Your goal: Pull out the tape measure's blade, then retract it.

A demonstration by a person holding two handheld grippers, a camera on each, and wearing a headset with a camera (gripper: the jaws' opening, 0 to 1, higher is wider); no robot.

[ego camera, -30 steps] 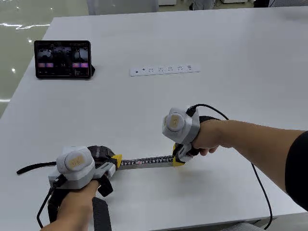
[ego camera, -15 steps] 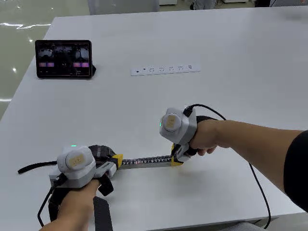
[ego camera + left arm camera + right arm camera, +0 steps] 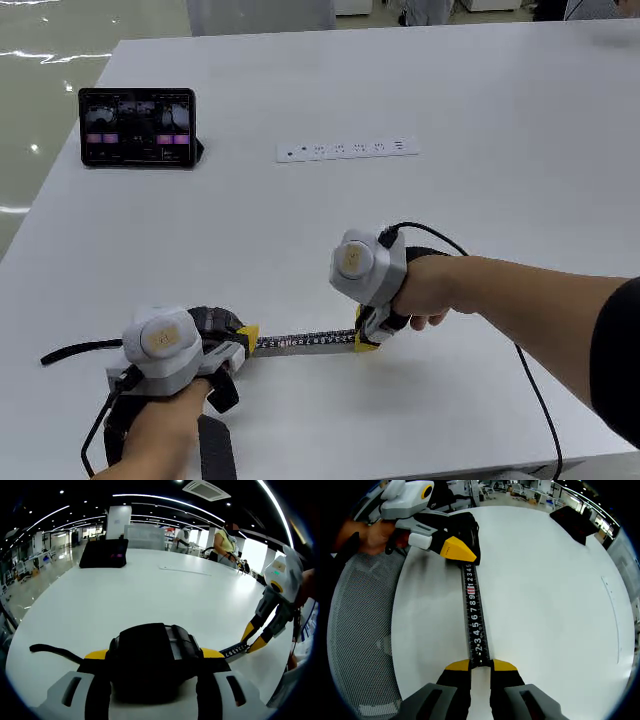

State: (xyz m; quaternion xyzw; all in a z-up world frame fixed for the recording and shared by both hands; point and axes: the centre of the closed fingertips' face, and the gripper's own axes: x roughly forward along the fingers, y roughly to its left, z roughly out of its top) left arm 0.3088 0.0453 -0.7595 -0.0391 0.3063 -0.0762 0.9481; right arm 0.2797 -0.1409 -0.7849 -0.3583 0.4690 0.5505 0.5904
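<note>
Left tool (image 3: 155, 655) grasping tape measure case (image 3: 211, 322), right tool (image 3: 481, 666) pinching blade (image 3: 472, 615), tip hidden between jaws.

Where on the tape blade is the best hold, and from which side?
Grip the blade at its free end, approaching along its length from the side away from the case. It is a thin flat strip running straight out, as the right gripper holds it.

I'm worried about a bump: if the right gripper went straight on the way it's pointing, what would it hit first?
Most likely the tape measure case, clamped in the left gripper. The right gripper pinches the tip of the blade, and the blade runs straight ahead to that case.
</note>
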